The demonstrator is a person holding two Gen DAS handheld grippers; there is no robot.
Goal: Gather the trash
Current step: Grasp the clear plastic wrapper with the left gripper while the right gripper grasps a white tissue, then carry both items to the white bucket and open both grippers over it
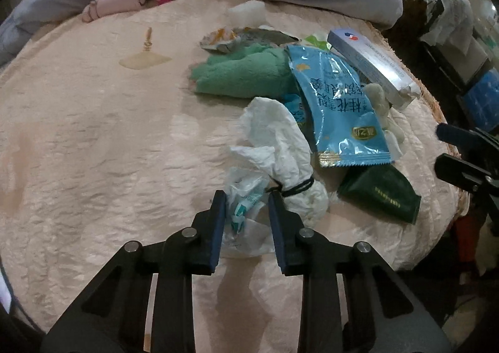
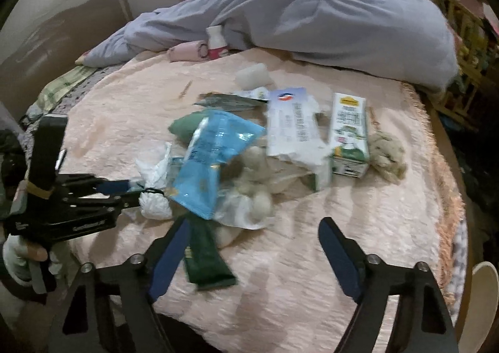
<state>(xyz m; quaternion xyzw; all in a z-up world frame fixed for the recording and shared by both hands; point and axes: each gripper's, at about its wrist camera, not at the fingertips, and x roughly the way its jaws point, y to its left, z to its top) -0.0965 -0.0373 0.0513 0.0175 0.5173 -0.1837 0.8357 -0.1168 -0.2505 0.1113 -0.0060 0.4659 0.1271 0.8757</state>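
Bed w/ pale pink textured cover fills area ahead of both grippers. Grey-blue duvet bunched at far end. Beige wall far left of right gripper; wooden rail far right. Lighting dim.

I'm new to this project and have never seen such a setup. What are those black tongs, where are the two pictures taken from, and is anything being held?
No robot: a person holds a two-finger gripper in each hand, each with a camera looking along its fingers. The left gripper has closed on a clear plastic wrapper. The right gripper is open, holding nothing, its left finger beside a dark green packet. On the pink bedspread lie a blue snack packet, crumpled tissue, a green cloth and a milk carton.
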